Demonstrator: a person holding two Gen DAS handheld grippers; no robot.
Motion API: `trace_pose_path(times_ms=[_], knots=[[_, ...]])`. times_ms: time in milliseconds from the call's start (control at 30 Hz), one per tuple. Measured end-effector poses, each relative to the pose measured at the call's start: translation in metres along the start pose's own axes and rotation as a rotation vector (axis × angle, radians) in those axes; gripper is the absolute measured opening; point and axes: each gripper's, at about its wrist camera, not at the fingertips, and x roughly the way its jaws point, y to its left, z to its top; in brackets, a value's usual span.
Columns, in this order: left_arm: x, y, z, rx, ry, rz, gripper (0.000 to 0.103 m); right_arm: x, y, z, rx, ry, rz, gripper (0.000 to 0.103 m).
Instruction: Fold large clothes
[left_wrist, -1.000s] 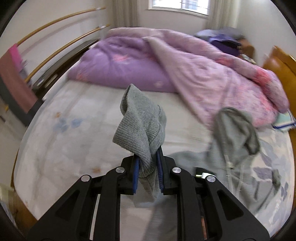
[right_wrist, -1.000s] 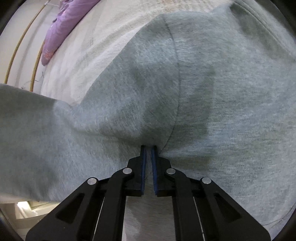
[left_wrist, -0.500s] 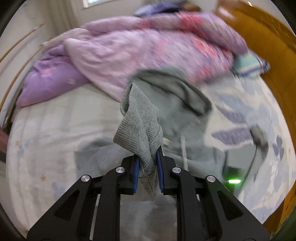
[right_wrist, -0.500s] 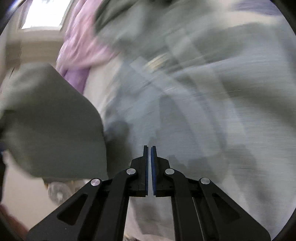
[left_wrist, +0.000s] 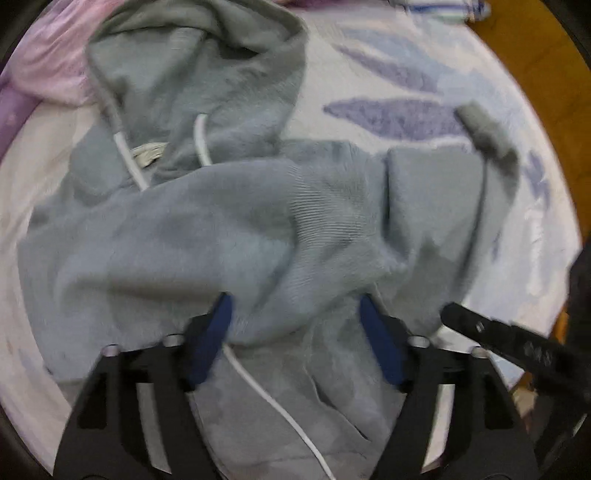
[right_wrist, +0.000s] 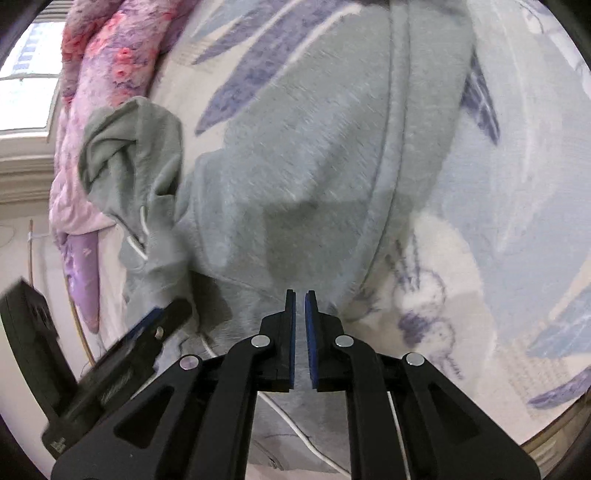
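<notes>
Your left gripper (left_wrist: 295, 317) jaws gape over the soft grey fleece hoodie (left_wrist: 229, 229); the right gripper (right_wrist: 300, 306) jaws stand nearly closed, empty. Its white drawcord (left_wrist: 280, 410) could snag.

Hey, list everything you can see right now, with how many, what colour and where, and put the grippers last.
hoodie: one, grey, spread rumpled on the bed, hood toward the quilt.
drawstring: white cord, lengths showing near the hood and near the left fingers.
sheet: one, pale with purple-blue leaf print, under the hoodie.
quilt: one, pink and purple floral, bunched at the far side of the bed.
bed frame: wood, orange-brown, along the sheet's edge.
window: one, bright, behind the quilt.
left hand-held gripper: one, black with blue pads, open, a sleeve cuff lying between its fingers.
right hand-held gripper: one, black with blue pads, jaws almost together, at the hoodie's edge.
</notes>
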Motion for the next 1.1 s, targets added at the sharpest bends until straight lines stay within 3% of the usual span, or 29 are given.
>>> trace_pose_path(times_ms=[33,67,100,433,500,567,633,667,733,800,867,967,1033,1100], knots=[[-0.006,0.008,-0.003,-0.023,-0.004,-0.019,0.076,0.001,0.006,0.003,-0.009,0.003,-0.005,0.05],[-0.012,0.02,-0.009,-0.057,-0.005,-0.041,0.076,-0.001,0.008,0.004,-0.02,-0.005,-0.006,0.066],[-0.019,0.037,-0.016,-0.111,-0.01,-0.058,0.076,0.001,0.02,0.005,-0.045,-0.023,-0.009,0.073],[-0.033,0.226,-0.09,-0.717,-0.038,-0.043,0.075,0.046,0.087,0.02,-0.175,0.039,0.007,0.073],[-0.028,0.251,-0.098,-0.787,-0.029,-0.03,0.076,0.06,0.091,0.02,-0.141,0.069,-0.012,0.071],[-0.014,0.275,-0.107,-0.877,-0.01,-0.05,0.074,0.072,0.094,0.017,-0.114,0.083,-0.026,0.058],[-0.003,0.291,-0.112,-0.935,0.011,-0.023,0.023,0.077,0.098,0.014,-0.119,0.071,-0.06,0.023],[0.002,0.296,-0.113,-0.946,0.03,-0.023,0.011,0.078,0.1,0.011,-0.126,0.079,-0.06,0.018],[0.001,0.302,-0.114,-0.961,0.015,-0.052,0.009,0.075,0.104,0.004,-0.129,0.089,-0.055,0.014],[-0.016,0.302,-0.114,-0.915,-0.013,0.008,0.009,0.068,0.109,-0.006,-0.167,0.095,-0.055,0.013],[-0.027,0.302,-0.116,-0.892,-0.022,0.059,0.009,0.063,0.111,-0.015,-0.22,0.079,-0.112,0.012],[-0.015,0.309,-0.12,-0.876,0.018,0.078,0.017,0.09,0.09,-0.014,-0.202,0.107,-0.215,0.013],[0.0,0.306,-0.117,-0.851,0.076,0.085,0.023,0.102,0.075,-0.011,-0.12,0.144,-0.184,0.013],[-0.006,0.298,-0.112,-0.785,0.079,0.134,0.026,0.095,0.077,-0.011,-0.12,0.146,-0.175,0.019]])
